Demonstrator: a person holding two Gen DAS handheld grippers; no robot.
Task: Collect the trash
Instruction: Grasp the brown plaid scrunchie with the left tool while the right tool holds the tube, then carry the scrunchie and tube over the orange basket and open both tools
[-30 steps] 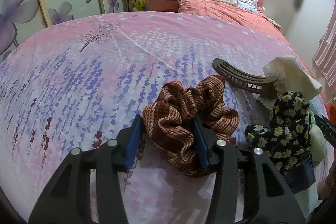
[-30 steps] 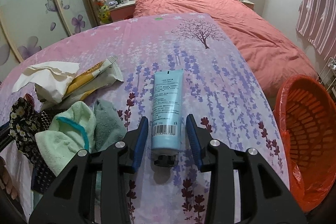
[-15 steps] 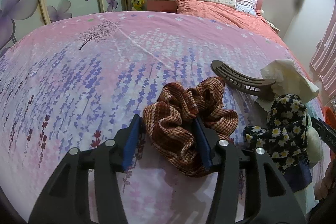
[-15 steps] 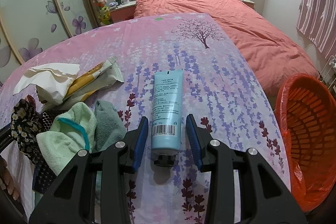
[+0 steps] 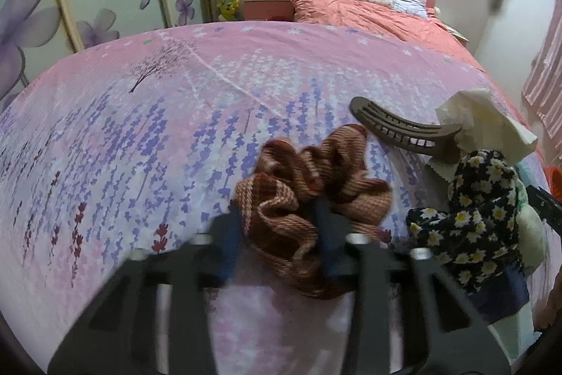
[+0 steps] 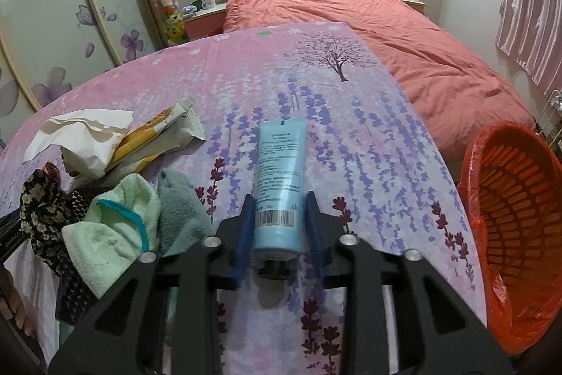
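bracketing the pale blue plastic cream tube [image 6: 280, 185] near its cap, the right claw [image 6: 279, 227] looks closed on it, probably for the red mesh bin with a red liner [image 6: 516, 234] at 3 o'clock, beyond the bedspread's edge; that path looks free. the left claw [image 5: 277, 239] pinches a brown checked fabric scrunchie [image 5: 309, 195]; a brown plastic hair clip [image 5: 400, 125] crowds 1 o'clock.
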